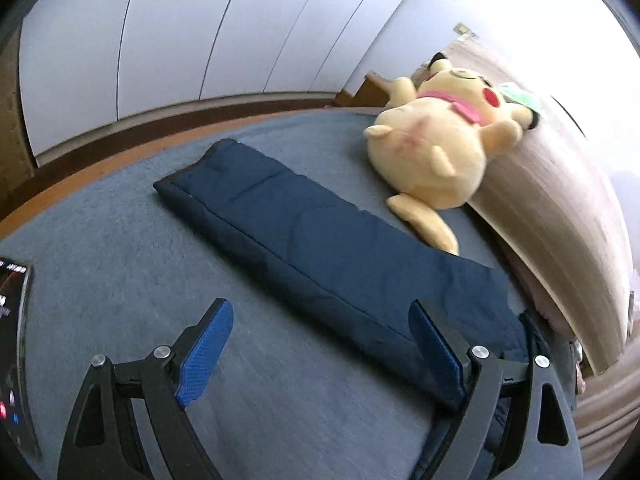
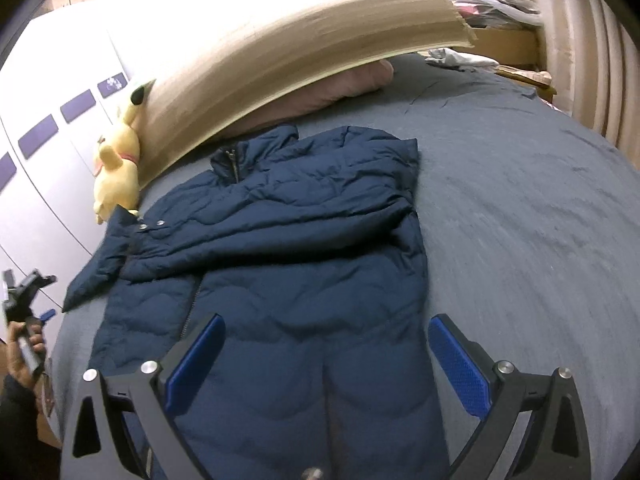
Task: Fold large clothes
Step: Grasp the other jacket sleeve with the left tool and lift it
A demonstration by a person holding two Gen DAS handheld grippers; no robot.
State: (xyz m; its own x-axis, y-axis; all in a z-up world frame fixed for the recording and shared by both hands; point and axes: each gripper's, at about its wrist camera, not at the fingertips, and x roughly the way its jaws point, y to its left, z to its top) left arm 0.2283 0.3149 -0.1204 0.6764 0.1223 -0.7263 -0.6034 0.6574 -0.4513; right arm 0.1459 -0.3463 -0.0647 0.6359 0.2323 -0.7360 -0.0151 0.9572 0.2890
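Across the grey-blue bedspread [image 2: 520,208] a navy quilted jacket [image 2: 304,248] lay flat, its collar toward the pale wooden headboard [image 2: 248,52] and its hem nearest the right wrist camera. One sleeve had been laid across the chest, while the other sleeve [image 1: 304,232] stretched straight out over the bedding in the left wrist view, cuff pointing toward the white wardrobe doors [image 1: 160,28]. A yellow plush toy [image 1: 436,136] rested against the headboard, just beside that outstretched sleeve. The right gripper [image 2: 324,360] hung over the lower part of the jacket with its blue-padded fingers spread wide, holding nothing. The left gripper [image 1: 320,352] was likewise spread, one finger over bare bedding and the other over the sleeve near the shoulder; whether it touched the fabric could not be told. A phone screen [image 1: 14,344] showed at the left edge of the left wrist view.
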